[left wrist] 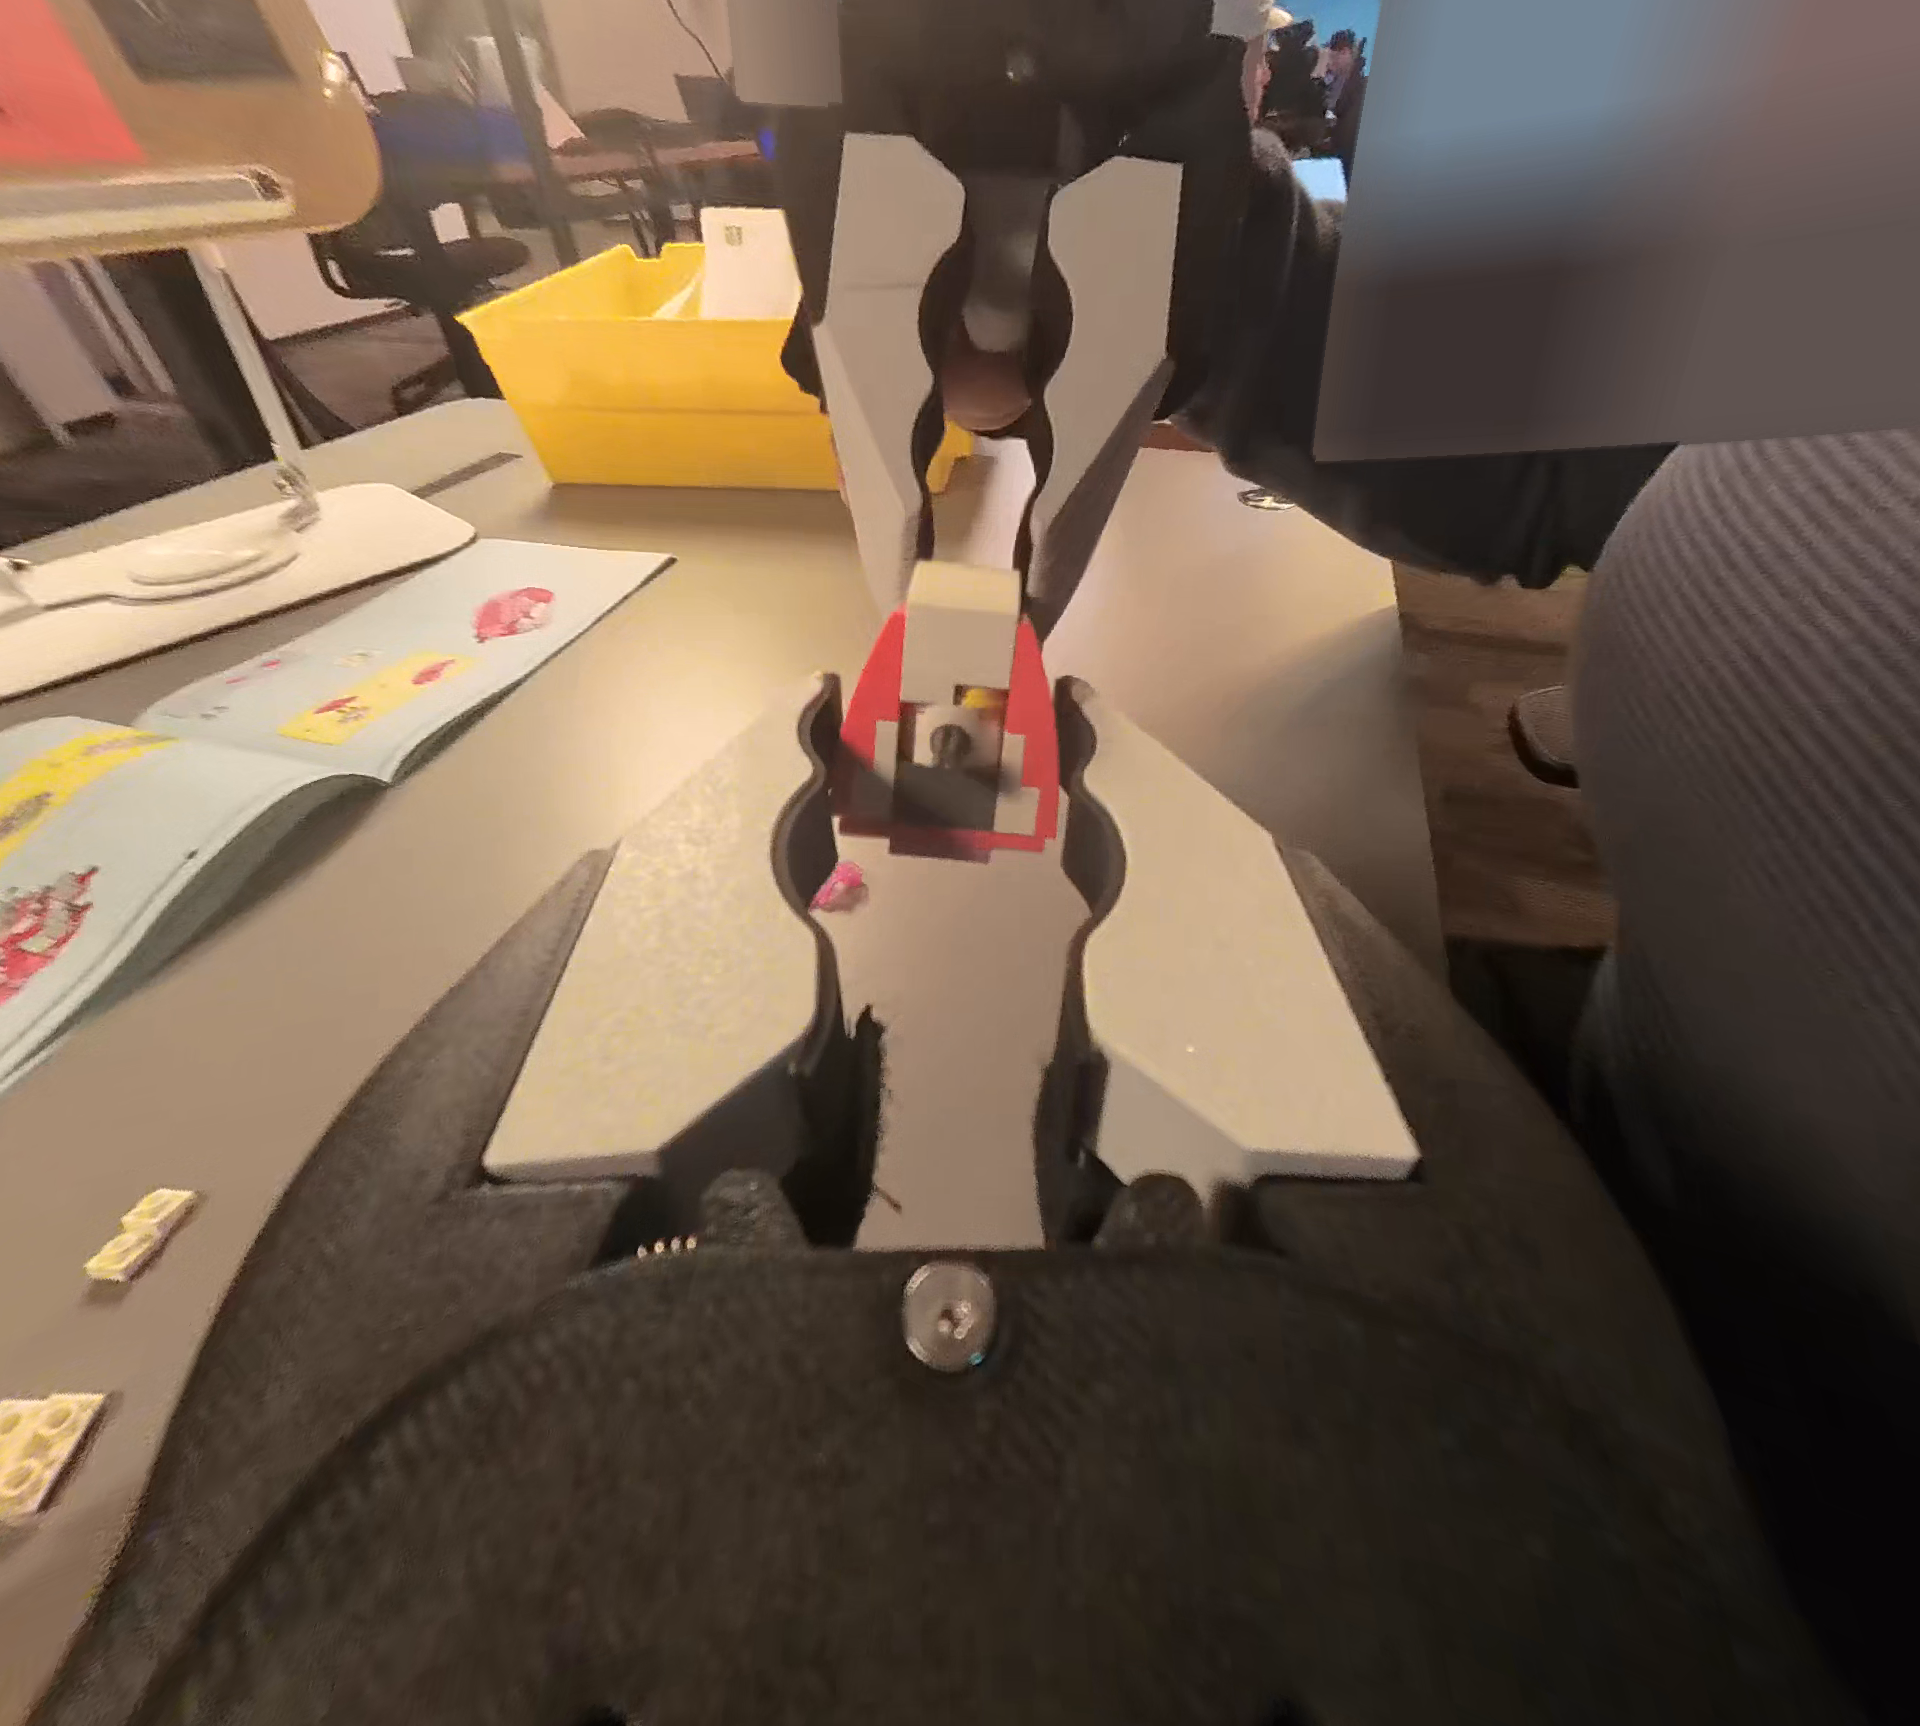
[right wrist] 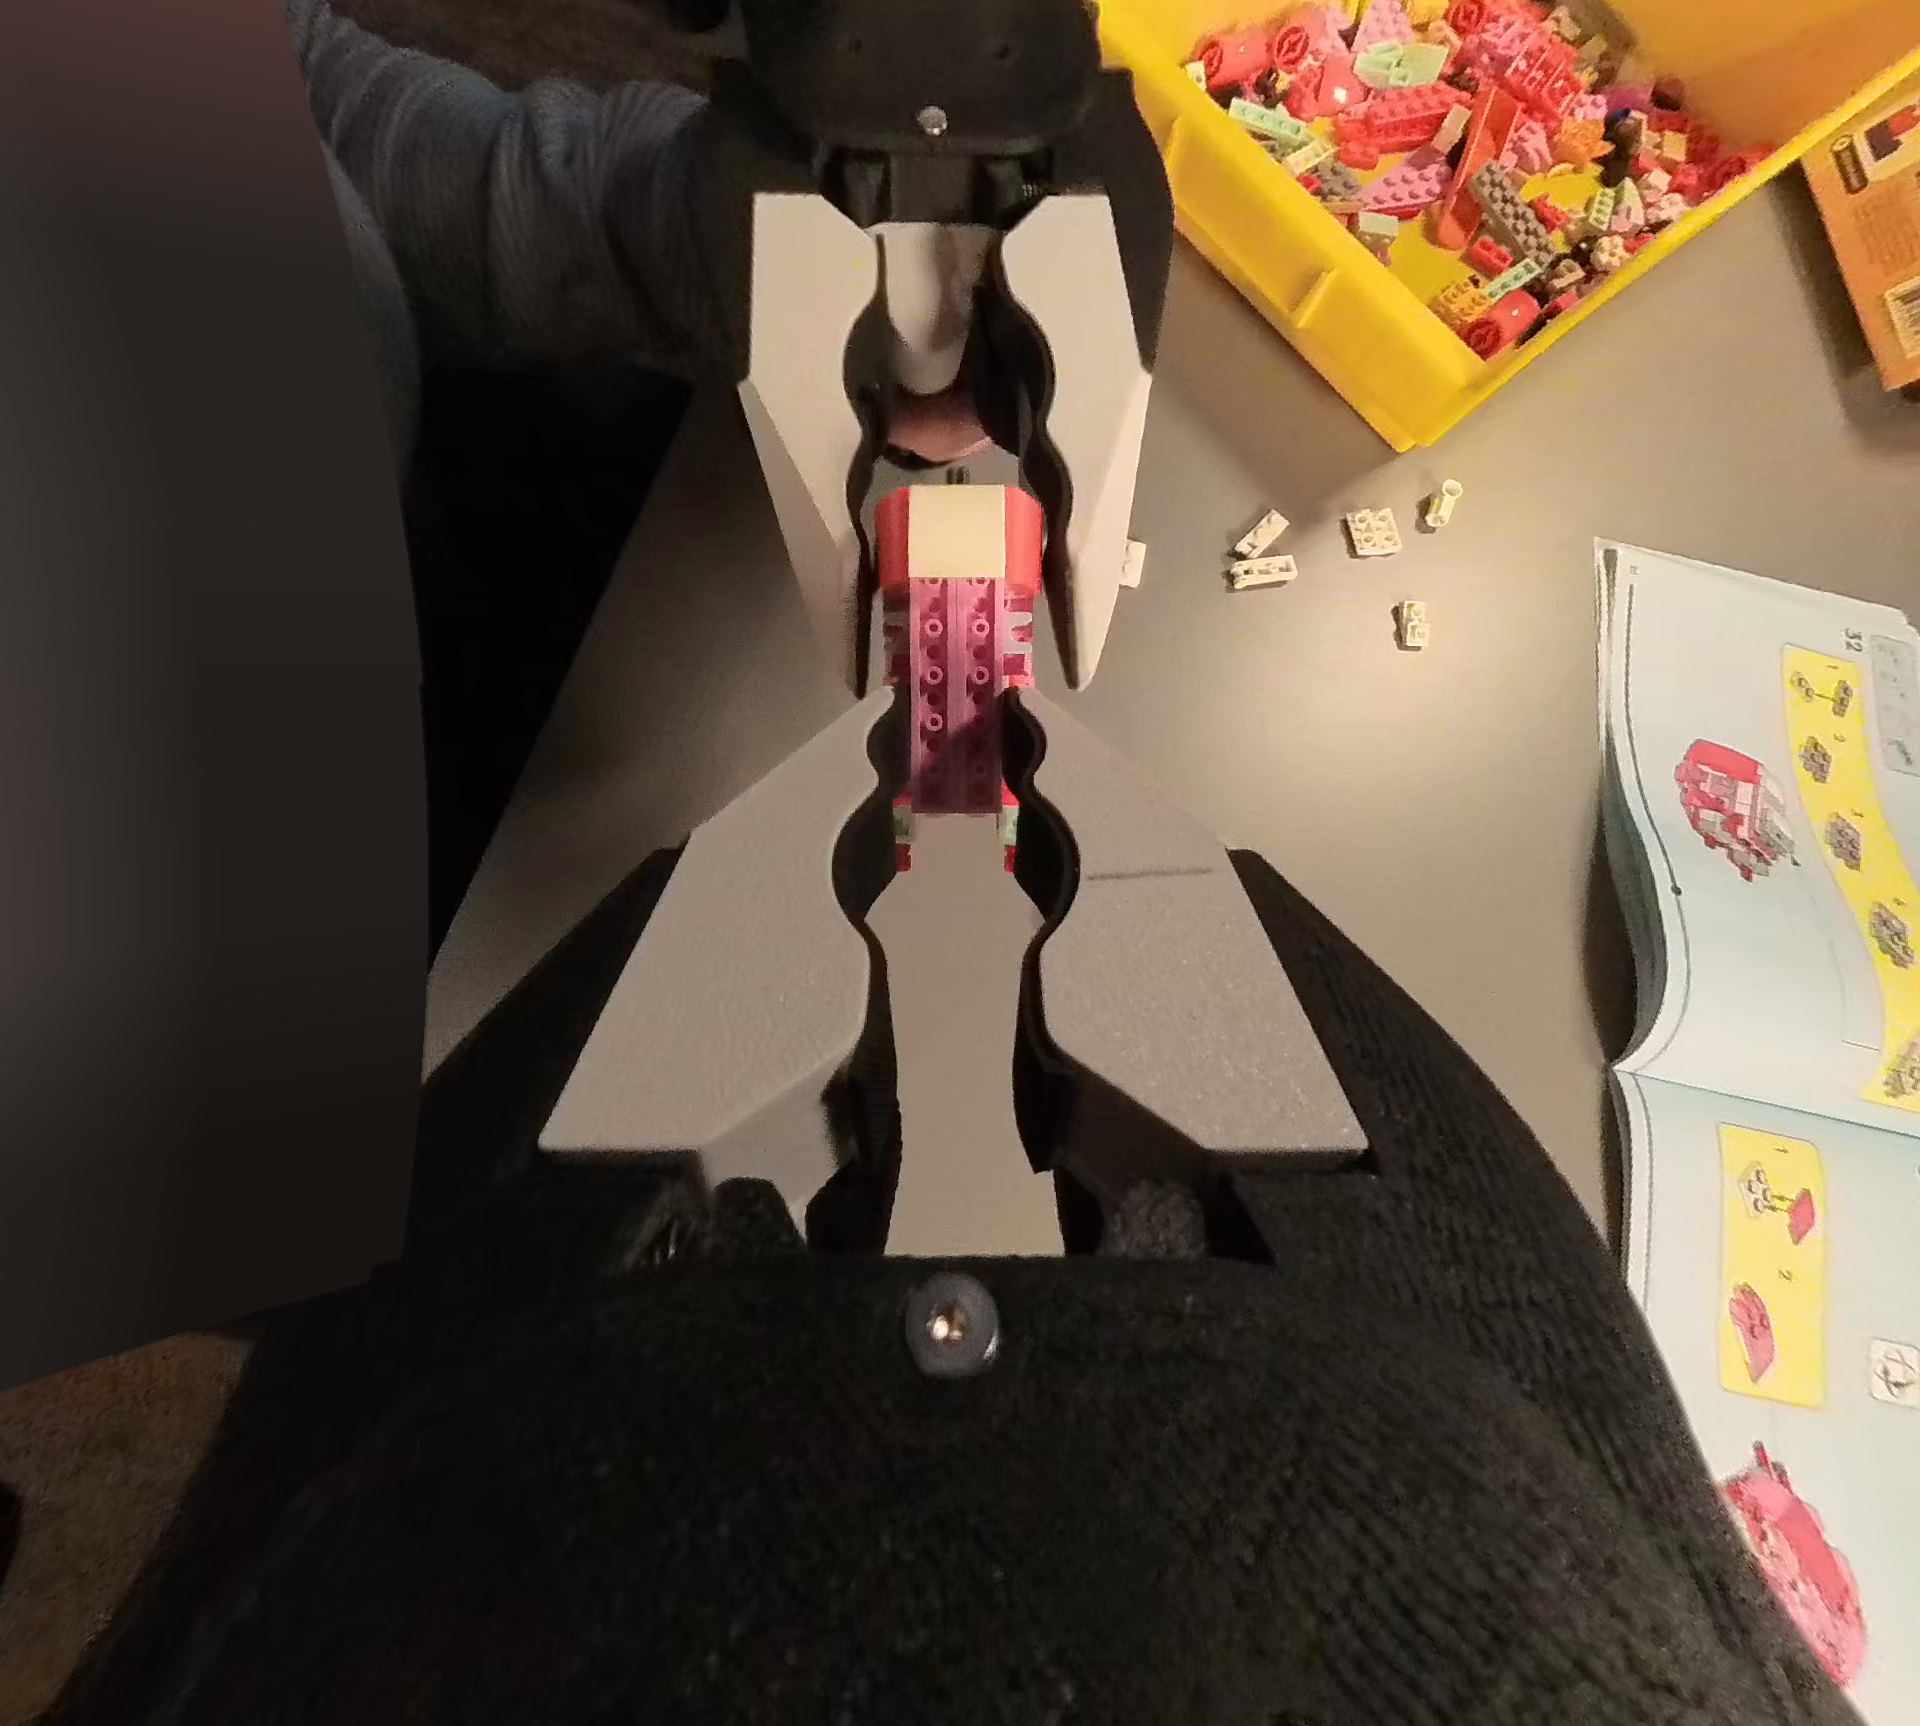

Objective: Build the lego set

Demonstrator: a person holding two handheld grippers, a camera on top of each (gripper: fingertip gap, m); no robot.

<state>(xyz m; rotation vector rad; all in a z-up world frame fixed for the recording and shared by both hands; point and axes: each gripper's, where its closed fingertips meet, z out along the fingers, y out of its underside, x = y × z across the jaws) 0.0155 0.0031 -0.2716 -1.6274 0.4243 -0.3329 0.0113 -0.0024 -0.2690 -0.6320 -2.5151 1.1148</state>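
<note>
A small brick model hangs above the grey table (left wrist: 1195, 637) between both grippers. In the left wrist view its red body (left wrist: 1029, 741) with a white block (left wrist: 961, 627) on top sits between my left gripper's (left wrist: 951, 720) fingertips, which press its red sides. My right gripper (left wrist: 971, 559) comes from the far side, its tips closed on the white block end. In the right wrist view the model's pink studded underside (right wrist: 951, 668) lies between my right gripper's (right wrist: 951, 720) pads, which pinch it. The left gripper (right wrist: 966, 684) clamps the red end (right wrist: 1023, 544) opposite.
A yellow bin (right wrist: 1299, 305) holding several loose bricks (right wrist: 1475, 118) stands on the table; it also shows in the left wrist view (left wrist: 644, 367). An open instruction booklet (right wrist: 1766, 845) and small white pieces (right wrist: 1371, 530) lie nearby. A white stand base (left wrist: 208, 554) is at far left. The grippers are tip to tip, or close to it.
</note>
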